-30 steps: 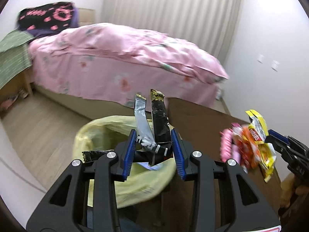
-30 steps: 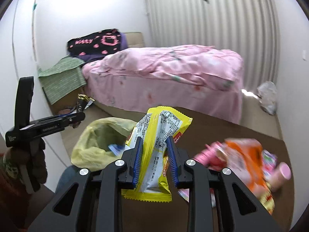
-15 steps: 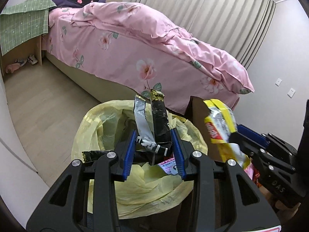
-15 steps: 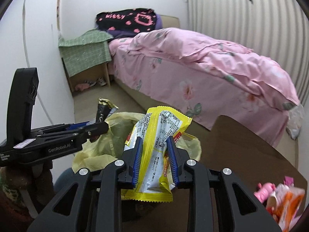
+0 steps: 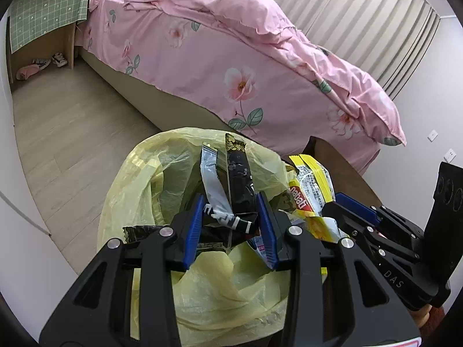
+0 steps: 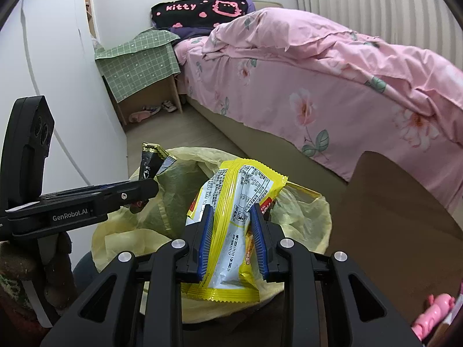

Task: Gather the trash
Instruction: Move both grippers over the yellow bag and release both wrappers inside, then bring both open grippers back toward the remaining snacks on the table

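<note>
Bin under thin crinkled yellow bag [image 5: 144,190] mostly hidden, left gripper [image 5: 231,225] jaws clamped on glossy black and silver wrappers [image 5: 237,179] above its mouth, right gripper [image 6: 231,231] jaws pinching crimped yellow foil packet [image 6: 234,202] beside, brown desk [image 6: 390,217] cut off.

A home bedroom: a bed [image 6: 332,92] under a pink floral duvet [image 5: 260,66], a Hello Kitty pillow [image 6: 202,8] at its head, pleated curtains [image 6: 376,3] behind, shoes [image 5: 59,59] tucked beneath a bedside stand [image 6: 144,66].

- Illumination: bright, even, diffuse; shadows soft.
- Distortion: strong fisheye bending; dark vignette at corners.
- Focus: sharp throughout both views; no motion blur, no notable glare.
</note>
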Motion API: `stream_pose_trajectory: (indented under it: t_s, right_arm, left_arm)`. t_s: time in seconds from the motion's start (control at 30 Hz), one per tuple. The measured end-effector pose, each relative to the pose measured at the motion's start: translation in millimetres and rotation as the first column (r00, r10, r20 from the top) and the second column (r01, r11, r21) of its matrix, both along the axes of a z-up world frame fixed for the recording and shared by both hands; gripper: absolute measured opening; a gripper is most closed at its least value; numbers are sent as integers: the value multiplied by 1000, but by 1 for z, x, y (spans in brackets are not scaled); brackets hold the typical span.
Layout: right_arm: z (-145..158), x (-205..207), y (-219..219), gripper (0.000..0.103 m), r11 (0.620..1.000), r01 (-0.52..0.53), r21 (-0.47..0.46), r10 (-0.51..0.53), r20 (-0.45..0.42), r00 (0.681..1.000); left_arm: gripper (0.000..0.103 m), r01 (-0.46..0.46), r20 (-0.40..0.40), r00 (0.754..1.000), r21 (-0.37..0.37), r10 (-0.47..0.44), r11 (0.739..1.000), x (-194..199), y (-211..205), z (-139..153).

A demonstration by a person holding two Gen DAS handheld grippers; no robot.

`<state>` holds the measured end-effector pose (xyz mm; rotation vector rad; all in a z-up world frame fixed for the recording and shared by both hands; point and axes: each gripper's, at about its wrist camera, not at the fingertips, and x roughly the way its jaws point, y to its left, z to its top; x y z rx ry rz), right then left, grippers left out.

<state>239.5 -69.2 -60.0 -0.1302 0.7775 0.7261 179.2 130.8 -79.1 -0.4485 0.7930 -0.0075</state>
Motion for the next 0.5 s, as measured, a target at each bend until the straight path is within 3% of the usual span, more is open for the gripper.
stream_pose_trajectory:
  t_s: [0.3,0.43,0.5]
  right_arm:
    - [-7,13,-3,32,997,12,75,-7,-70,997]
    - [-11,19,-9,42,990,27,138,-6,-145,989]
    - [-10,18,-13,46,985,36,169,-8,-162,987]
  left_arm:
    - [42,-6,-56,998,75,10,997,10,-2,-12]
    - [68,-19,-16,1000,14,19,1000,3,5,-5]
    - [71,-44,-1,999,7,44,999,0,9,1]
